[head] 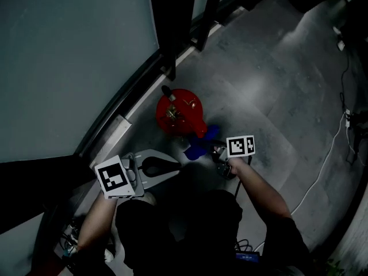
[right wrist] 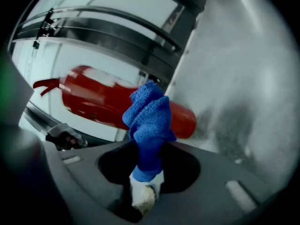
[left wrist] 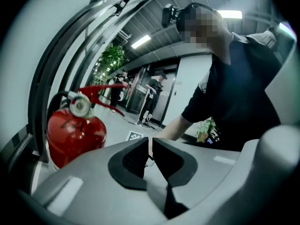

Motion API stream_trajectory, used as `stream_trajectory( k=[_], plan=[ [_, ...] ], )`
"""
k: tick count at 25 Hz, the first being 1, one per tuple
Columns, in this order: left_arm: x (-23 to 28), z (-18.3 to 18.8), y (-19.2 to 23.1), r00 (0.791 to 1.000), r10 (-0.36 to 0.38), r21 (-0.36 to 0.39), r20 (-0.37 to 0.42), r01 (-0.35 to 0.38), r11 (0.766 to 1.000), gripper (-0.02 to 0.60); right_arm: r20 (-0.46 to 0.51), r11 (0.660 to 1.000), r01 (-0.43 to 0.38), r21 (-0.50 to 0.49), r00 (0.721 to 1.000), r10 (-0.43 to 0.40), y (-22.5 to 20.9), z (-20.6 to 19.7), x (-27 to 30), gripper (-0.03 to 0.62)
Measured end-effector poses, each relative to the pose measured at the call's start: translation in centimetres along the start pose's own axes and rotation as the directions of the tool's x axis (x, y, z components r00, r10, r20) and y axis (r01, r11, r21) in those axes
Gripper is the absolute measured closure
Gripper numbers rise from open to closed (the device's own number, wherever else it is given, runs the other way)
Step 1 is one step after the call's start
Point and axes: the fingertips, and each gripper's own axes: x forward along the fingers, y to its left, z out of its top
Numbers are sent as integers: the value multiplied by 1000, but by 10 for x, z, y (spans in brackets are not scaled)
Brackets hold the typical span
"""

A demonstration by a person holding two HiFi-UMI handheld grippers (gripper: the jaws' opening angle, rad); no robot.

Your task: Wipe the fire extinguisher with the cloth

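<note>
A grey floor fills the right and far part of the head view, and a pale glass wall with a dark frame post runs along the left. The red fire extinguisher stands upright on the floor at the foot of that wall, near the middle of the scene. In the left gripper view the fire extinguisher shows at the left, with its round gauge, red lever and black hose at the top.

The left gripper is held low, near and left of the extinguisher and apart from it. Its jaws are drawn together with nothing between them.

The right gripper sits just near and right of the extinguisher. Its jaws are clamped on a blue cloth, which stands up bunched out of the right gripper and crosses in front of the red cylinder. From the head view the cloth lies right beside the extinguisher's near-right side; whether it touches cannot be told.

A thin white cable trails across the floor at the right.
</note>
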Motion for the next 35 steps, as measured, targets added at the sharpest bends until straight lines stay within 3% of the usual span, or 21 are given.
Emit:
stream_trajectory(
  k=[5,10,16,19,24,28,30,33,35],
  plan=[
    [-14,137,-26,991,88,-30,103,-86,996,548,85,995,16,-101,996,-8,126,40,-93,471],
    [-21,270,-78,981,168,-40,101,-164,986,549,6,977,-5,-211,1000,6,269,44,-184,471],
    [-15,419,-159,951,277,-59,135,-271,961,549,-21,926,-78,-371,997,75,452,57,-294,471],
    [-11,471,-201,921,353,-69,164,-346,936,549,-17,879,-129,-460,990,137,528,54,-352,471],
    [-10,530,-256,825,502,-92,258,-496,863,549,27,747,-117,-655,984,177,602,38,-447,471],
    [-40,560,-306,721,635,-85,277,-640,764,558,48,614,-70,-786,984,174,638,9,-491,471],
    [-65,562,-329,656,699,-83,284,-709,700,565,55,552,-48,-832,984,169,652,-4,-494,471],
    [-109,561,-350,539,782,-88,314,-803,589,566,95,443,-10,-896,972,214,690,-15,-486,471],
    [-133,554,-360,464,823,-123,329,-843,524,569,112,408,1,-913,962,249,713,-24,-481,471]
  ],
)
